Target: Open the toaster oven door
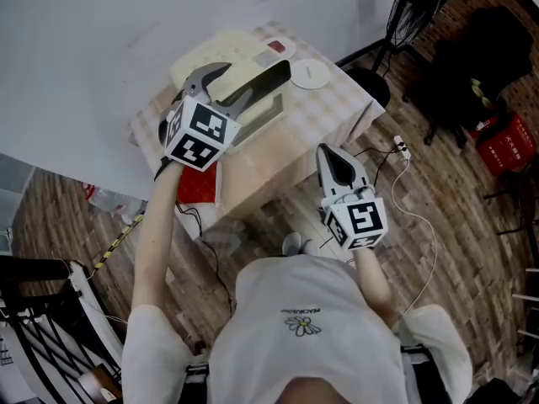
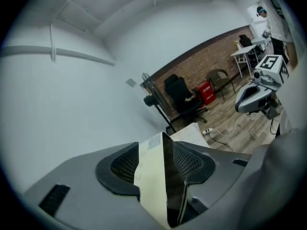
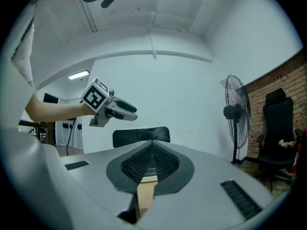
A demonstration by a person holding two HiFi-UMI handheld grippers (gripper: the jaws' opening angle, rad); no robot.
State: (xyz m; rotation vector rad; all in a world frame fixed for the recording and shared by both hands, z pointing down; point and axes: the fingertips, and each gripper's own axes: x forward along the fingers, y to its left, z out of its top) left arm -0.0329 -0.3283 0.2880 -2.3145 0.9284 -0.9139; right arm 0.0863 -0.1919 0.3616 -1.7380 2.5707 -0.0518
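Note:
A cream toaster oven [image 1: 226, 50] stands on a small table with a checked cloth [image 1: 324, 112]. Its dark glass door [image 1: 263, 84] looks swung out and down at the front. My left gripper [image 1: 236, 82] hovers right over the door, jaws open and nothing pressed between the pads. In the left gripper view the left gripper [image 2: 165, 147] frames the oven's cream top [image 2: 151, 176] and the dark door glass [image 2: 173, 181] in the gap. My right gripper [image 1: 331, 156] is shut and empty, held low in front of the table's near edge. The right gripper [image 3: 152, 143] points at the white wall.
A white round disc [image 1: 312, 74] lies on the table right of the oven. A red item [image 1: 198, 183] sits at the table's left side. On the wooden floor are a power strip [image 1: 402, 148] with cables, a standing fan [image 1: 417, 2], a black chair [image 1: 476, 49] and a red crate [image 1: 505, 141].

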